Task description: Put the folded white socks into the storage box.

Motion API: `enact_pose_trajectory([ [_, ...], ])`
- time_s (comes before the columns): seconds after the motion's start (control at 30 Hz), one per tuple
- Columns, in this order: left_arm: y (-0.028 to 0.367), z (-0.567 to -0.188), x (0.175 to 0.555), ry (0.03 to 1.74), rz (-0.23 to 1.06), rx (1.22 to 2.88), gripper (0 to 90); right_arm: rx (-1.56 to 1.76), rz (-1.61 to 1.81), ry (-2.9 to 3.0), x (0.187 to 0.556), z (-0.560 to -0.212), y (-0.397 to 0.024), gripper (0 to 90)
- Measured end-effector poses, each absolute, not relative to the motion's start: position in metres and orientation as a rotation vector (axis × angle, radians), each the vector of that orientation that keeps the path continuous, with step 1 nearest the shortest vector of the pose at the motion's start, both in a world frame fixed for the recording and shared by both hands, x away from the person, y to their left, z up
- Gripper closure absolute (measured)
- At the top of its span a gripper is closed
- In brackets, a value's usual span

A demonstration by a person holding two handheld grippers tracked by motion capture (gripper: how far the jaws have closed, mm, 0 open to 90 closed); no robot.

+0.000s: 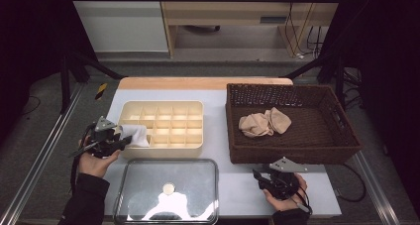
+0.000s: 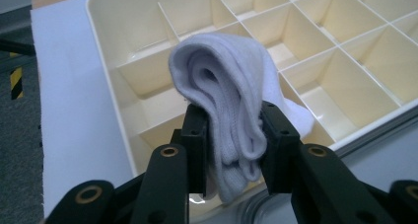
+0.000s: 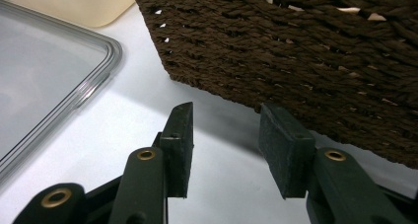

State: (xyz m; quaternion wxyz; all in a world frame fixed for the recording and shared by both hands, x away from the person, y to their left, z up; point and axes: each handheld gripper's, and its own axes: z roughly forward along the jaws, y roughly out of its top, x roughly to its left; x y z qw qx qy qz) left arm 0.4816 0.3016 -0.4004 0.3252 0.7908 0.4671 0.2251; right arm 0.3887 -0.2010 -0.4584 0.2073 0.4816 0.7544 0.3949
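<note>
The folded white ribbed knit sock [image 2: 231,100] looks soft and matt; the cream plastic divider tray [image 2: 123,31] is smooth and faintly glossy, the dark brown woven wicker basket [image 3: 305,46] rough, the clear plastic lid [image 3: 44,71] shiny

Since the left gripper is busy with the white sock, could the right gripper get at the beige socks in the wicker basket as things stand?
Probably yes. The right gripper stands open and empty just outside the basket's near wall. The beige socks lie uncovered inside, but that wall stands between, so it must go over it.
</note>
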Motion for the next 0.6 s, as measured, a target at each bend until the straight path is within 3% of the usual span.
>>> enact_pose_trajectory([
  [0.6,0.275,-0.408,0.492,1.276,0.504,2.173,67.7,1.341,1.112,2.116,0.389,-0.460,-0.200,57.0],
])
